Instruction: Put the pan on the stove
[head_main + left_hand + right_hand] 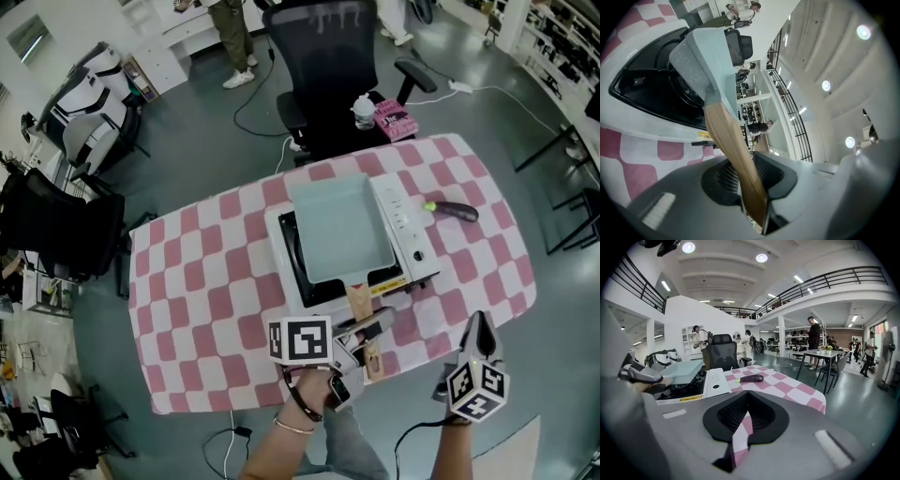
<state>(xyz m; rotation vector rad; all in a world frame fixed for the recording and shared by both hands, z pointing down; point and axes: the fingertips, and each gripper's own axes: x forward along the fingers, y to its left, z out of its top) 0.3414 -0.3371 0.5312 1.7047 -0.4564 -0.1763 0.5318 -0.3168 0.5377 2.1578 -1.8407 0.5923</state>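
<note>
A square pale-blue pan lies over the black cooktop of the white stove in the middle of the checked table. Its wooden handle points toward the near edge, and my left gripper is shut on it. In the left gripper view the handle runs between the jaws up to the pan above the burner. Whether the pan rests on the burner I cannot tell. My right gripper hovers at the table's near right edge, shut and holding nothing.
A dark eggplant lies on the cloth just right of the stove. A black office chair stands behind the table with a pink box on its seat. People stand farther back in the room.
</note>
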